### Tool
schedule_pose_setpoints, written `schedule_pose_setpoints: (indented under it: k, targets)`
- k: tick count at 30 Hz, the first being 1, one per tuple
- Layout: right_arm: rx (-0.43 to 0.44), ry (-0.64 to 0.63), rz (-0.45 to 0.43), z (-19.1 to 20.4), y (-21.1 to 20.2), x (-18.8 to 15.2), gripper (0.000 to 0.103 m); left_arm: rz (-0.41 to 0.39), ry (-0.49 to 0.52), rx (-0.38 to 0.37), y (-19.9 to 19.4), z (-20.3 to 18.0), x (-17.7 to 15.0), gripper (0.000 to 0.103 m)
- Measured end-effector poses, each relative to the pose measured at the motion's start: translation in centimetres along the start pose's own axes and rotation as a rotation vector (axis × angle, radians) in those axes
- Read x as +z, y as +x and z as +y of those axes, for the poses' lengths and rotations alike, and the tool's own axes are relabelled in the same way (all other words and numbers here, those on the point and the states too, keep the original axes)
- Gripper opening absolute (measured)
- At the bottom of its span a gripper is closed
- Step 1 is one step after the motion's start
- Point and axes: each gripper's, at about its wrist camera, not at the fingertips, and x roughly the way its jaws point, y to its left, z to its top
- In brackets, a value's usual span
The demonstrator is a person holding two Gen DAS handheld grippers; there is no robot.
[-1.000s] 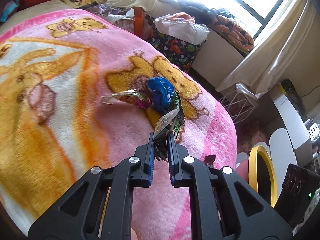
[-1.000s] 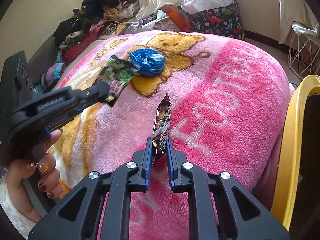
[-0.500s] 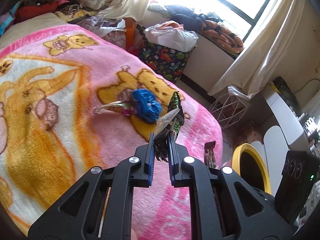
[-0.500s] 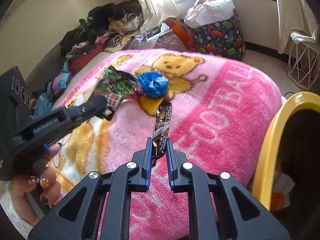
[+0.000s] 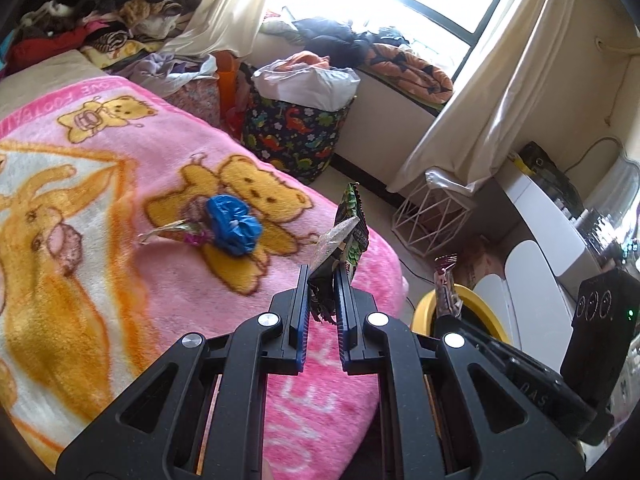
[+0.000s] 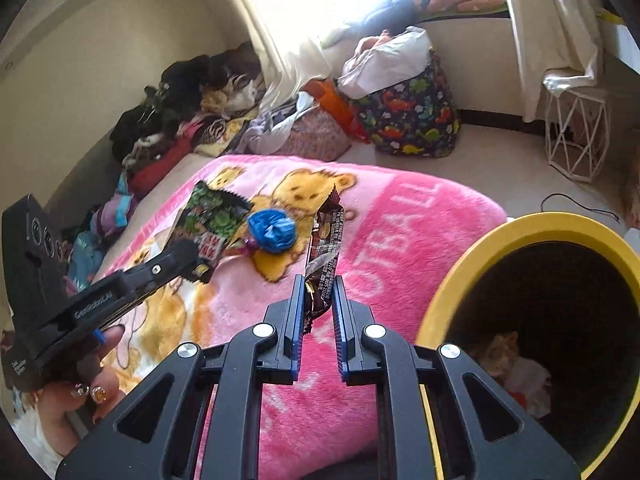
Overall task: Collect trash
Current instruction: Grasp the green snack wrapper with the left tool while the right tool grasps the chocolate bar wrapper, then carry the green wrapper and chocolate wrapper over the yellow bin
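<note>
My left gripper (image 5: 322, 280) is shut on a green snack wrapper (image 5: 352, 232) and holds it up above the pink blanket (image 5: 120, 200); the wrapper also shows in the right wrist view (image 6: 212, 216). My right gripper (image 6: 316, 292) is shut on a brown candy-bar wrapper (image 6: 326, 252), lifted above the blanket (image 6: 400, 240) beside the yellow-rimmed bin (image 6: 532, 224). A crumpled blue bag (image 5: 234, 226) and a shiny purple wrapper (image 5: 176, 234) lie on the blanket. The blue bag also shows in the right wrist view (image 6: 272, 230).
The bin (image 5: 424, 308) stands off the bed's right edge and holds some trash (image 6: 516, 368). A dinosaur-print laundry basket (image 5: 296, 136), a white wire basket (image 5: 430, 216) and piles of clothes (image 5: 100, 28) stand beyond the bed. A cable (image 6: 580, 204) lies on the floor.
Both grippers have lifted and drawn back from the blanket with their wrappers. The right one has swung toward the bin, whose opening now shows fully.
</note>
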Motion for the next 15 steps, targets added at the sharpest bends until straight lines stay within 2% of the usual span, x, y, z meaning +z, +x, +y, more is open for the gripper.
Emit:
schedule_pose_setpoints:
  k: [15]
  targets:
    - [-0.062, 0.098, -0.089, -5.1, -5.5, 0.2, 0.013, 0.012, 0.080, -0.065, 0.0, -5.7, -0.8, 0.007]
